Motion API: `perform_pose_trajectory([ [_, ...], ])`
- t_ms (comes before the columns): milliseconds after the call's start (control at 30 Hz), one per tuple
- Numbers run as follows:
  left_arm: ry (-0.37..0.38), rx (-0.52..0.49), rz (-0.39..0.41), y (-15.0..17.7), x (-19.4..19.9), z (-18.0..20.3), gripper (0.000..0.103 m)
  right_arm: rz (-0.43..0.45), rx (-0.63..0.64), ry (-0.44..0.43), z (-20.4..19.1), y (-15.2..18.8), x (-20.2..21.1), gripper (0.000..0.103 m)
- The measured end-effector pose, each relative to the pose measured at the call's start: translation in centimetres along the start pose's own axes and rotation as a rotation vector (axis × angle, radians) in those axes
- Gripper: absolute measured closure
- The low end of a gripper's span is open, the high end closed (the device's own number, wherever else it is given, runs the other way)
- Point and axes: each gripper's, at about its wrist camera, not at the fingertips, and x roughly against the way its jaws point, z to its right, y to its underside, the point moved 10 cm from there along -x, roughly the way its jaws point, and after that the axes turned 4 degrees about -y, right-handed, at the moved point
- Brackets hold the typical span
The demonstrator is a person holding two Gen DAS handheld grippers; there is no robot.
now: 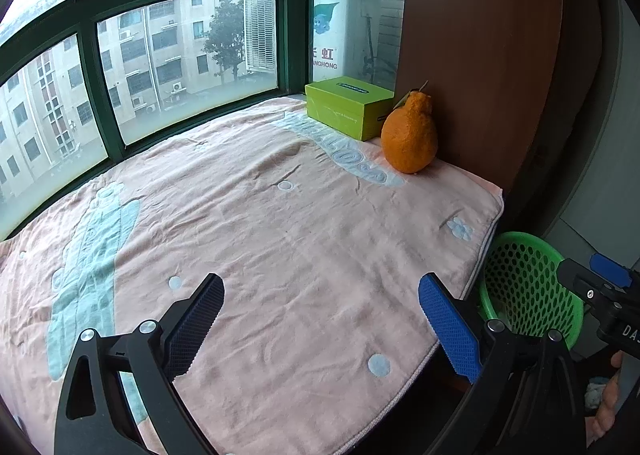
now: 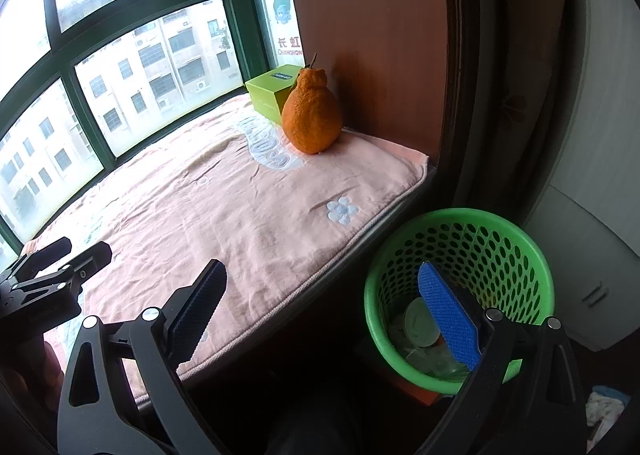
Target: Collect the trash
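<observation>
Both grippers stand wide open and hold nothing. Left gripper (image 1: 320, 319) hovers over the pink blanket (image 1: 280, 215), its blue-padded fingers (image 1: 450, 327) spread far apart with only cloth between them. Right gripper (image 2: 322, 315) is spread just as wide at the blanket's near edge: one finger lies over the cloth, the other (image 2: 448, 319) over the mouth of the green bin (image 2: 520, 247).

That bin sits on the floor below the blanket's corner, at about 4 o'clock from the right gripper's middle. Trash (image 2: 420, 323) lies at its bottom (a round pale lid and some clear wrappers, as far as one can tell), right beside the right-hand finger in the right wrist view. From the left wrist view the bin (image 1: 528, 287) shows at 3 o'clock, with the right gripper (image 1: 604, 287) in front of it.

On the blanket, at 12 to 1 o'clock and well apart from both grippers, an orange fruit (image 1: 410, 135) stands upright against the wooden panel (image 1: 480, 55), touching or just beside a green box (image 1: 348, 107).
</observation>
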Motion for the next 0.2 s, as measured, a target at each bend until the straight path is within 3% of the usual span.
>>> perform_pose_trajectory([
  [200,-0.008,0.013,-0.003,0.02,-0.07,-0.46,0.009,-0.003,0.010,-0.003,-0.41,0.00,-0.28,0.007],
])
